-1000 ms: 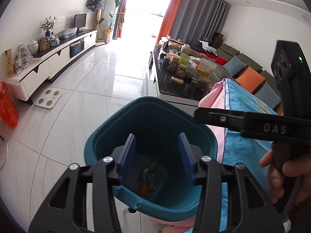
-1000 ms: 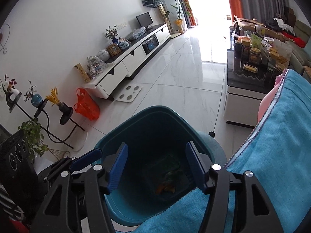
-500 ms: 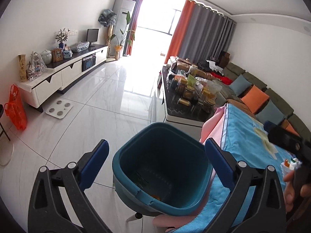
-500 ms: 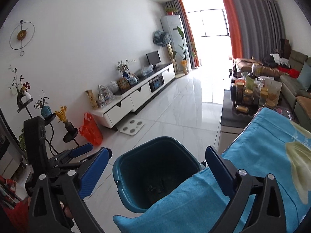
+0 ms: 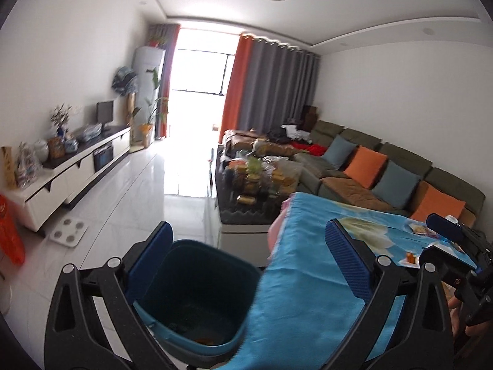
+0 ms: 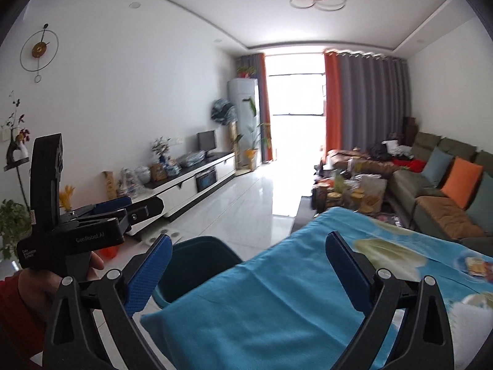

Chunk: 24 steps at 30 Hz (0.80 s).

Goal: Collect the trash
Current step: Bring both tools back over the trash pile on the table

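A blue cloth (image 5: 311, 280) with a flower print covers a table. Past it, a low dark table (image 5: 246, 203) is full of jars and snacks. A long green sofa (image 5: 397, 172) holds orange and blue-grey pillows. Across the shiny white floor (image 5: 148, 191) stands a white TV stand (image 6: 191, 185) with a small screen (image 6: 206, 140). Orange and grey curtains (image 6: 363, 104) hang by the bright window. A round clock (image 6: 39, 50) hangs on the wall.
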Tool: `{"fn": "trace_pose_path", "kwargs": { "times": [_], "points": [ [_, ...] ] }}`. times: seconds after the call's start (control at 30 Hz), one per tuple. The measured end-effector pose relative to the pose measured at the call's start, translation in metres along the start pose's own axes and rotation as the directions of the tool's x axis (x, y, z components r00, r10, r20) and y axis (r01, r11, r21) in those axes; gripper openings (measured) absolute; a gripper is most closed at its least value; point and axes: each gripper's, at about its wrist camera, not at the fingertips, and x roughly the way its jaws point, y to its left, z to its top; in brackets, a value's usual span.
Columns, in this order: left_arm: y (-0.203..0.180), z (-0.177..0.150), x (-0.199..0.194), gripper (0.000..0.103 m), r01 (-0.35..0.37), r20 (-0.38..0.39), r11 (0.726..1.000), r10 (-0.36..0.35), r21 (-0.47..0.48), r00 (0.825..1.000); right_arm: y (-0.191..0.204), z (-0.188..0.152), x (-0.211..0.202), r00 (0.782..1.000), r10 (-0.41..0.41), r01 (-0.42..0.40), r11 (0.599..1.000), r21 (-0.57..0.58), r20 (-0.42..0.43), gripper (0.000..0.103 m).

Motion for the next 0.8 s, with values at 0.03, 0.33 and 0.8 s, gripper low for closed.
{"fn": "trace_pose_path", "kwargs": {
  "times": [0.03, 0.33, 0.8],
  "points": [
    [-0.014, 0.000, -0.001, 0.097, 0.027, 0.005, 1.000, -0.027, 0.016, 1.000, -0.006, -0.003, -0.010, 0.999, -0.034, 0.034, 0.999, -0.001, 0.016, 0.096],
    [-0.113, -0.015, -0.008, 0.097, 0.205, -0.014, 0.973, -0.204, 0.104, 0.979, -0.038, -0.032, -0.076, 0.967, -0.246, 0.248, 0.969, -0.014, 0.069, 0.096],
    [-0.213, -0.081, 0.001, 0.097, 0.444, -0.191, 0.879, -0.412, 0.174, 0.891, -0.075, -0.109, -0.130, 0.816, -0.573, 0.576, 0.818, 0.013, -0.079, 0.096]
  ]
}}
